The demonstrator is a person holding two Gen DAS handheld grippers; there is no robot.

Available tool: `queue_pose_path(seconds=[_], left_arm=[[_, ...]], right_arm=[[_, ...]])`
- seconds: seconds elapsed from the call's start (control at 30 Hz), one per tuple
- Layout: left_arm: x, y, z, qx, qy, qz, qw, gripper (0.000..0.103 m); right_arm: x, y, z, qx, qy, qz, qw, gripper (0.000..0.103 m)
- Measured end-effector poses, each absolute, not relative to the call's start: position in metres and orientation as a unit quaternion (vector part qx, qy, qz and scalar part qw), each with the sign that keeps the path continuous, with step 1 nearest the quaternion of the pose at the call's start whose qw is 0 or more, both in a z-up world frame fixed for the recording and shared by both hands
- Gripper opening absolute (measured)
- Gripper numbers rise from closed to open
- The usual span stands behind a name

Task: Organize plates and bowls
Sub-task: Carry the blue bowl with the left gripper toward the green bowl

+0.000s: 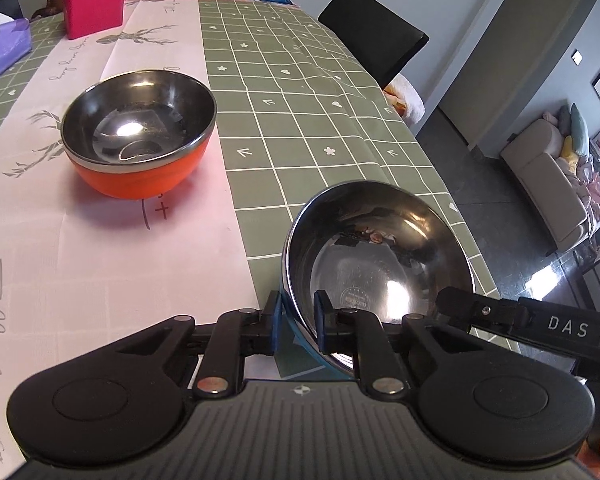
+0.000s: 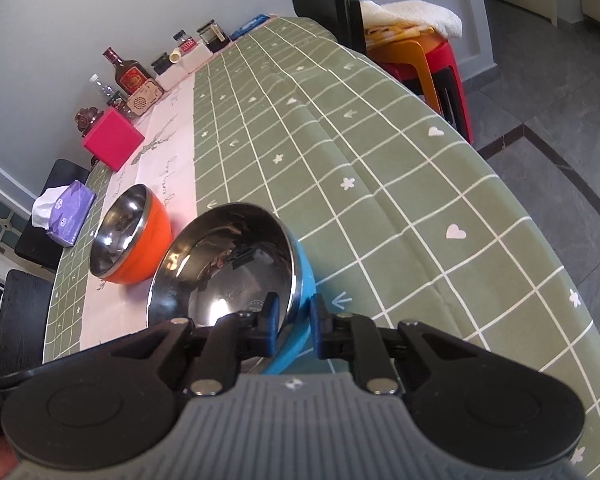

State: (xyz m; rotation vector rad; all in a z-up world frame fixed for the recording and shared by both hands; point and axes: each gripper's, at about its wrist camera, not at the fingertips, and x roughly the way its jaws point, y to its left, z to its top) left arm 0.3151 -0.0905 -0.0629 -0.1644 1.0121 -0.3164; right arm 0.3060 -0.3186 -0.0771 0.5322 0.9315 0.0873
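A blue bowl (image 1: 380, 256) with a steel inside is tilted above the table. My left gripper (image 1: 298, 318) is shut on its near left rim, one finger inside and one outside. My right gripper (image 2: 294, 322) is shut on the right rim of the same blue bowl (image 2: 236, 264); it also shows in the left wrist view (image 1: 460, 304) at the bowl's right edge. An orange bowl (image 1: 140, 136) with a steel inside stands upright on the pink table runner (image 1: 100, 260), to the left and farther back; the right wrist view shows it (image 2: 132, 236) too.
The table has a green checked cloth (image 1: 300, 100). A pink box (image 1: 94, 2), a purple tissue pack (image 1: 0, 46), bottles and jars (image 2: 132, 74) stand at the far end. A black chair (image 1: 372, 36) and stacked stools (image 2: 420, 52) stand beside the right edge.
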Motion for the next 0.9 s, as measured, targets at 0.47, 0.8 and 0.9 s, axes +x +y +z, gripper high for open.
queue_pose_path(seconds=[0.47,0.8,0.9], left_arm=[[0.256,-0.059,-0.011,-0.065,0.447,-0.112,0.885,0.018],[0.21,-0.016,0.001,-0.055,0.473,-0.084,0.875,0.018],[0.197,0.003,-0.006,-0.076,0.496,-0.082,0.861,0.018]], right_arm=[[0.268,-0.29,-0.048,0.232,0.426,0.109,0.868,0.011],[0.238,-0.25,-0.035,0.203,0.434,0.182,0.859,0.011],[0.228,-0.235,-0.035,0.185,0.44,0.202,0.855,0.011]])
